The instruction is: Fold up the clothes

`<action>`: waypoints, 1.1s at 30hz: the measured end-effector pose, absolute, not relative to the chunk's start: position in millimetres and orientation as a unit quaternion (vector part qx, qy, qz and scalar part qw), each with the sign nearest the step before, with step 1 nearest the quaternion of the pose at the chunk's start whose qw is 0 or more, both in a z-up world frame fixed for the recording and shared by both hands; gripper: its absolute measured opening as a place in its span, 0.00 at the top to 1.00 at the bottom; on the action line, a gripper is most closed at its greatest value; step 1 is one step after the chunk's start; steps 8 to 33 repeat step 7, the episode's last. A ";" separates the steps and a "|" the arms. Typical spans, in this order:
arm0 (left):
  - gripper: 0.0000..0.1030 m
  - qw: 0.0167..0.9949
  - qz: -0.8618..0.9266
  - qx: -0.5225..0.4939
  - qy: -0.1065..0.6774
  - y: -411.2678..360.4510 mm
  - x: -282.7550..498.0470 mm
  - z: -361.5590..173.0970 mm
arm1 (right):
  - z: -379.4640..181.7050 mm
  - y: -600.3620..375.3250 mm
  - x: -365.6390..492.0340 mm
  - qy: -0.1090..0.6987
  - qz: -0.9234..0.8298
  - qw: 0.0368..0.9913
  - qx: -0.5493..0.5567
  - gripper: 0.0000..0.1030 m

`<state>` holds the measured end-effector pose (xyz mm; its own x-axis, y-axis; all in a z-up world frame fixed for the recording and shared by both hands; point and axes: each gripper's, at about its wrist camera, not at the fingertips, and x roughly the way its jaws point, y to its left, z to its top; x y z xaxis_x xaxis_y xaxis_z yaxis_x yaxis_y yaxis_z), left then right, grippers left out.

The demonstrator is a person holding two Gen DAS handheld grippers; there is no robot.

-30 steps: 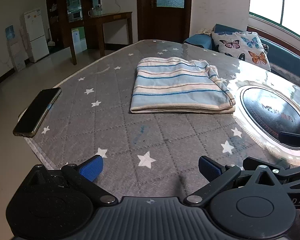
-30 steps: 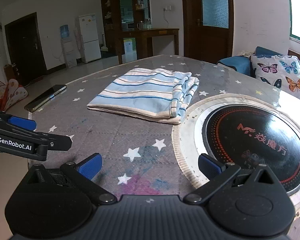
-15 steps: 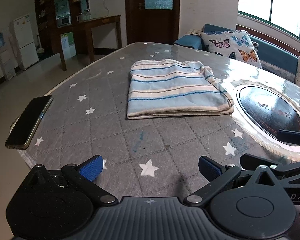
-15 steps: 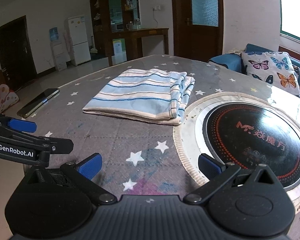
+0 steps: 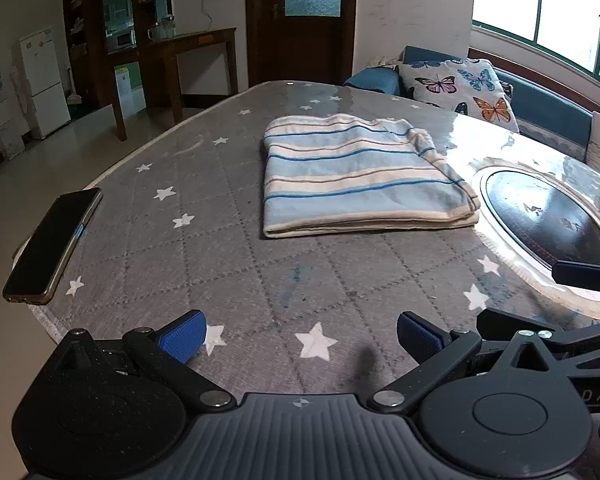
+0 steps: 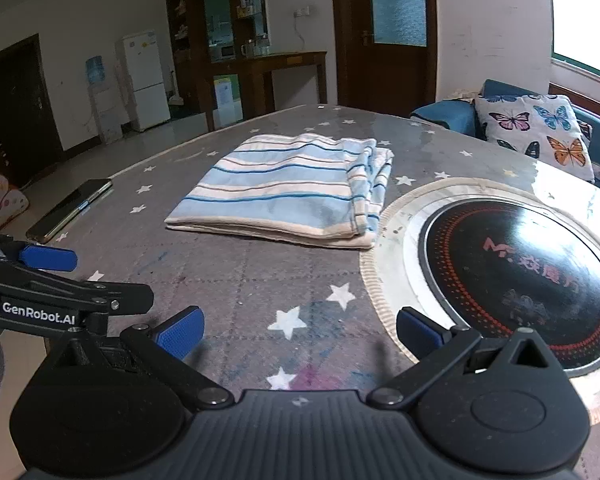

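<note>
Garment (image 5: 360,178) sits mid-table (image 5: 228,264), already folded into a flat striped rectangle, loose layered edges on the side toward the hob (image 6: 516,276), touching or just overlapping its pale rim. Looks like the fold is done or one last halving is left; can't tell which from here.

Your left tongs (image 5: 300,330) and right tongs (image 6: 298,328) are both spread wide, nothing in them, held low over the near table edge, well short of the cloth. Left tongs also show at the left side of the right view.

If you go for another fold: bring both tongs forward to the near hem, pinch the two near corners through all layers, lift and lay over to the far edge. Stacked layers may slip, so grip deep.

Phone (image 5: 54,244) lies at the left table edge, well clear of the garment. No containers in view: no basket, no bin, nothing to stow into.
</note>
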<state>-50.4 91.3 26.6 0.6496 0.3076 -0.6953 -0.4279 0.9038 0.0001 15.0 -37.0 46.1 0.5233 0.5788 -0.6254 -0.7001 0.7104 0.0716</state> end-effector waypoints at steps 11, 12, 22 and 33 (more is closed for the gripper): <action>0.00 0.904 0.203 -0.083 0.368 94.9 -45.6 23.1 | 43.7 -31.4 19.1 0.324 0.369 0.867 -0.091 0.00; 0.00 0.904 0.203 -0.083 0.368 94.9 -45.6 23.1 | 43.7 -31.4 19.1 0.324 0.369 0.867 -0.091 0.00; 0.00 0.904 0.203 -0.083 0.368 94.9 -45.6 23.1 | 43.7 -31.4 19.1 0.324 0.369 0.867 -0.091 0.00; 0.00 0.904 0.203 -0.083 0.368 94.9 -45.6 23.1 | 43.7 -31.4 19.1 0.324 0.369 0.867 -0.091 0.00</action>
